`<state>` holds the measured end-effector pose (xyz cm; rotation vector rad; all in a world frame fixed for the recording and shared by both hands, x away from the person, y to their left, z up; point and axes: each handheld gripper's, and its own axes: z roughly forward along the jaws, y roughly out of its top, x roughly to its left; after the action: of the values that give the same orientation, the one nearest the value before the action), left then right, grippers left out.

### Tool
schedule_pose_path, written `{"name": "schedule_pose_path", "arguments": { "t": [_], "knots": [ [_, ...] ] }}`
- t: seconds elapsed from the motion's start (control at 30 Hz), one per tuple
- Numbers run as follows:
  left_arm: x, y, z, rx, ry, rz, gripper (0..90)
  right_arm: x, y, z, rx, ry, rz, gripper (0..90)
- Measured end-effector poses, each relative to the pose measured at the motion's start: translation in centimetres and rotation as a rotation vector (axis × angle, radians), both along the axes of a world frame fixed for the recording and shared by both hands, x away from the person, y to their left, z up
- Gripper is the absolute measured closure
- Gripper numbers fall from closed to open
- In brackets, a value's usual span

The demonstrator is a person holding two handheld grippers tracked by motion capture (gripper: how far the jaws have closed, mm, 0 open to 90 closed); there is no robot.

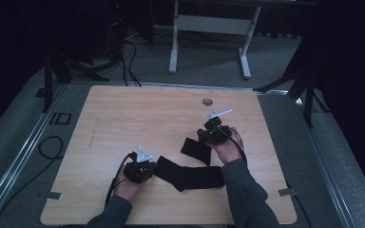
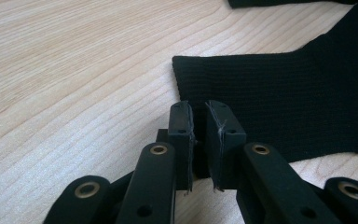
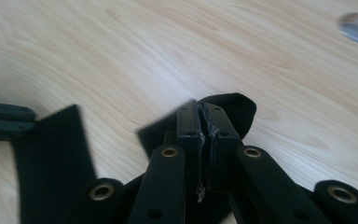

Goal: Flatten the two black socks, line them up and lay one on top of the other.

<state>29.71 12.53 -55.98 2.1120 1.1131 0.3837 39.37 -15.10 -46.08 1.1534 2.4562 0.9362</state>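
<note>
The right gripper (image 1: 208, 134) is clamped on one end of the black sock (image 1: 190, 175) — in the right gripper view its jaws stand pressed together with a fold of the dark knit pinched between them, and that end is lifted off the table (image 1: 123, 114). The left gripper (image 1: 148, 170) sits at the sock's other end, near and to the left; in the left gripper view its jaws stand close with a narrow gap, right at the ribbed edge, but whether cloth is caught in that gap I cannot tell. The sock itself lies across the near middle of the table, its body flat on the wood between the two hands, its right part bent up and back toward the far side under the right gripper. The step in hand looks like folding: one end raised, the other steadied. The next move, by my reading, calls for carrying the lifted end leftward over the flat part and laying it down square on the cuff — while the left gripper keeps that end from sliding. A small grey disc (image 1: 207, 101) lies farther off, well apart.
</note>
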Motion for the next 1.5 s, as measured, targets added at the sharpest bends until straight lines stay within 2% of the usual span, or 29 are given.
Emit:
{"name": "schedule_pose_path", "arguments": {
  "t": [0.13, 0.2, 0.37, 0.63, 0.83, 0.9, 0.97, 1.03, 1.13, 1.2, 1.3, 1.37, 1.4, 1.5],
  "knots": [
    [0.0, 0.0, 0.0, 0.0, 0.001, -0.001, 80.8, -0.6, -1.3, 0.3, 0.009, -0.017, -0.021, 86.2],
    [0.0, 0.0, 0.0, 0.002, 0.0, -0.002, 80.8, -1.2, -2.8, 0.4, -0.001, -0.036, -0.049, 86.2],
    [0.0, 0.0, 0.0, 0.001, 0.0, -0.002, 80.8, -1.9, -5.1, 0.5, -0.028, -0.055, -0.093, 86.2],
    [0.0, 0.0, 0.0, -0.004, 0.0, 0.0, 80.8, -2.2, -8.1, -0.1, -0.048, -0.04, -0.151, 86.2],
    [0.0, 0.0, 0.0, -0.006, 0.001, 0.0, 80.8, -2.2, -9.3, -0.4, -0.096, -0.036, -0.172, 85.3],
    [0.0, 0.0, 0.0, -0.005, 0.001, 0.0, 80.8, -2.2, -9.4, -0.6, -0.131, -0.033, -0.17, 79.5],
    [0.0, 0.0, 0.0, -0.005, 0.001, 0.0, 80.8, -2.3, -9.4, -0.7, -0.167, -0.055, -0.187, 69.3],
    [0.0, 0.0, 0.0, -0.006, 0.001, 0.0, 80.8, -2.3, -9.3, -0.5, -0.194, -0.079, -0.195, 63.6],
    [0.0, 0.0, -0.1, -0.006, 0.0, 0.0, 80.8, -2.3, -8.9, -0.4, -0.176, -0.084, -0.169, 61.9],
    [0.0, 0.0, -0.1, -0.007, 0.0, 0.0, 80.8, -2.4, -8.0, -0.5, -0.167, -0.083, -0.11, 61.0],
    [0.0, 0.0, -0.1, -0.006, 0.0, 0.0, 80.8, -2.3, -6.7, -1.0, -0.171, -0.083, -0.05, 60.3],
    [0.0, 0.0, -0.1, -0.006, 0.001, -0.001, 80.8, -2.3, -6.2, -1.2, -0.17, -0.077, -0.032, 60.0],
    [0.0, 0.0, -0.1, -0.007, 0.001, -0.001, 80.8, -2.2, -5.4, -1.6, -0.18, -0.074, 0.001, 59.7],
    [0.0, 0.0, 0.0, -0.006, 0.001, -0.001, 80.8, -2.0, -4.3, -2.3, -0.179, -0.062, 0.033, 59.5]
  ]
}}
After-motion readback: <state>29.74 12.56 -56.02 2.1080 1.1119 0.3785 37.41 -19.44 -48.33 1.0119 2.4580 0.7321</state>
